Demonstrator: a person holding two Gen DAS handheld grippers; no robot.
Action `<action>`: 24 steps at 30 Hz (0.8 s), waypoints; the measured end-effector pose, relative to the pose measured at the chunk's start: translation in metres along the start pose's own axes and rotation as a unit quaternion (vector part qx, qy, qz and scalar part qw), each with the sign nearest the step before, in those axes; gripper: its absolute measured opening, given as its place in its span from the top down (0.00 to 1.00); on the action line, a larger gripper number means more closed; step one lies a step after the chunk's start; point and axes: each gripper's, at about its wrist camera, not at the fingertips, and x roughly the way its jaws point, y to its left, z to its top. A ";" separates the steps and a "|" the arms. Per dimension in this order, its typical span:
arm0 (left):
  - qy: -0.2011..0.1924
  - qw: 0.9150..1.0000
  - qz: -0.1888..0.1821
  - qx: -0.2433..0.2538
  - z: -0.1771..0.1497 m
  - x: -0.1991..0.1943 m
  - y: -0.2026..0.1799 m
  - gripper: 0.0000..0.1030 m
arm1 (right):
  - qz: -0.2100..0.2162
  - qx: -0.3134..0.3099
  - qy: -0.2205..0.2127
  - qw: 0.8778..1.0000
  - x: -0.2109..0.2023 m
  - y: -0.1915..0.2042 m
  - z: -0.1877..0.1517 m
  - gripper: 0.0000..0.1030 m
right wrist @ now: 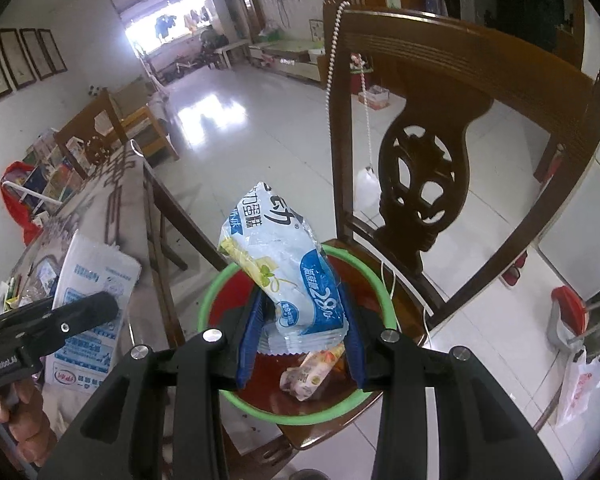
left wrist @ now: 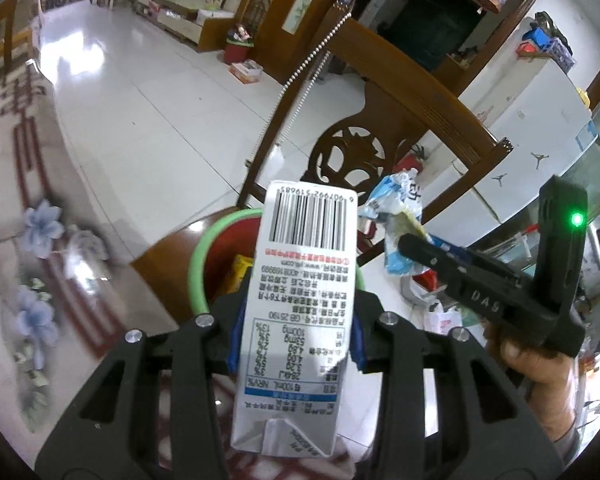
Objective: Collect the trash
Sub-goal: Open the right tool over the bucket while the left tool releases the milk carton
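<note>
Overhead, carton [left wrist: 300, 300] (wrapper [right wrist: 284, 280] too), bin [right wrist: 216, 284]

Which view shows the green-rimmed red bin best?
The right wrist view: the bin shows nearly its whole rim and the trash inside. The left wrist view shows only part of its rim, hidden behind the milk carton.

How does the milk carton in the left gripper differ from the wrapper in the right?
The milk carton is a rigid box; the wrapper is crumpled film. The carton shows a barcode, the wrapper blue-and-white print. Both are clamped between blue pads above the green-rimmed bin.
</note>
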 end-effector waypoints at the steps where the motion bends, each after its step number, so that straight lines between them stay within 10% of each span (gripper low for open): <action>1: 0.002 1.000 -0.002 0.000 0.000 0.003 -0.001 0.63 | -0.002 -0.002 0.002 1.000 0.001 -0.001 0.000 0.66; 17: 0.008 1.000 -0.003 -0.019 0.022 0.033 -0.020 0.63 | -0.009 0.002 0.022 1.000 0.015 -0.010 -0.001 0.66; 20: 0.000 1.000 -0.003 -0.030 0.029 0.036 -0.022 0.33 | -0.010 -0.002 0.024 1.000 0.016 -0.009 0.000 0.62; 24: -0.021 0.999 0.000 -0.039 0.033 0.024 -0.022 0.27 | -0.007 -0.007 0.028 1.000 0.017 -0.004 -0.001 0.43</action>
